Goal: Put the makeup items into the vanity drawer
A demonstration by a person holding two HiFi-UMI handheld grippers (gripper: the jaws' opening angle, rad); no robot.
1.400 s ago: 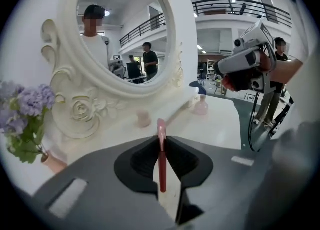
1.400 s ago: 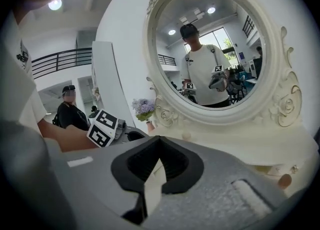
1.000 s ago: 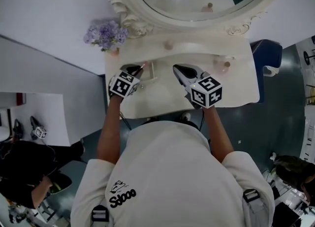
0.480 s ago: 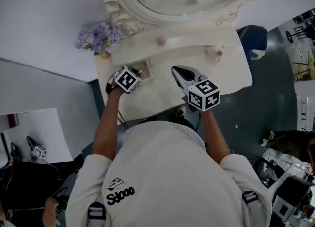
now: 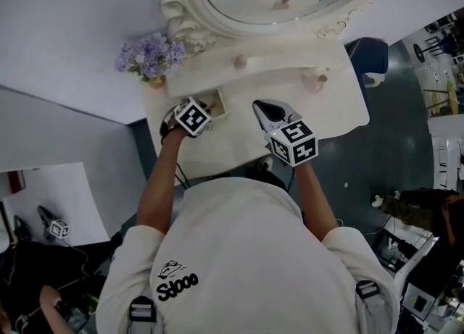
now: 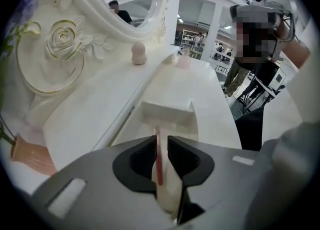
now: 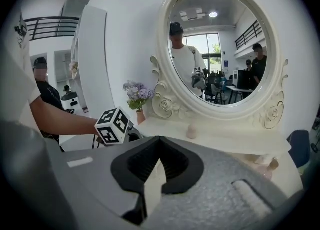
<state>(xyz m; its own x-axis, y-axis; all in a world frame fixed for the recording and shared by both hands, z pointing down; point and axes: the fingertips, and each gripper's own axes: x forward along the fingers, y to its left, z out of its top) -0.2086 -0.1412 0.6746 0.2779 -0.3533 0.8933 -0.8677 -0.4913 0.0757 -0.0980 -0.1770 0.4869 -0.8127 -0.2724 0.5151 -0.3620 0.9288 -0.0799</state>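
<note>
While the left gripper (image 6: 161,143) hung low over the white vanity table (image 5: 333,111), its two black jaws were clenched on a thin pink-red makeup stick (image 6: 158,160). The stick lay in the narrow gap between the jaws and ran along them, pointing away from the camera. Its far end came out a little past the jaw tips and stood over the near wall of the small white open drawer (image 6: 167,113). Whether that end touched the drawer, I could not tell. The stick looked straight and very slim, with one plain colour along all its visible length; its near end was hidden down between the jaws.

From the head view, the drawer (image 5: 220,102) stood pulled out at the left part of the table top, just beside the left gripper's marker cube. The right gripper (image 5: 264,110) was held above the middle of the table, well apart from the drawer. Its jaws (image 7: 159,141) were closed together, with nothing between them.

Behind the drawer, a small pink egg-shaped sponge (image 6: 138,53) stood upright on the raised shelf under the large oval white-framed mirror (image 5: 239,24). A bunch of purple flowers in a pinkish vase (image 5: 152,56) stood at the left back corner of the table.
</note>
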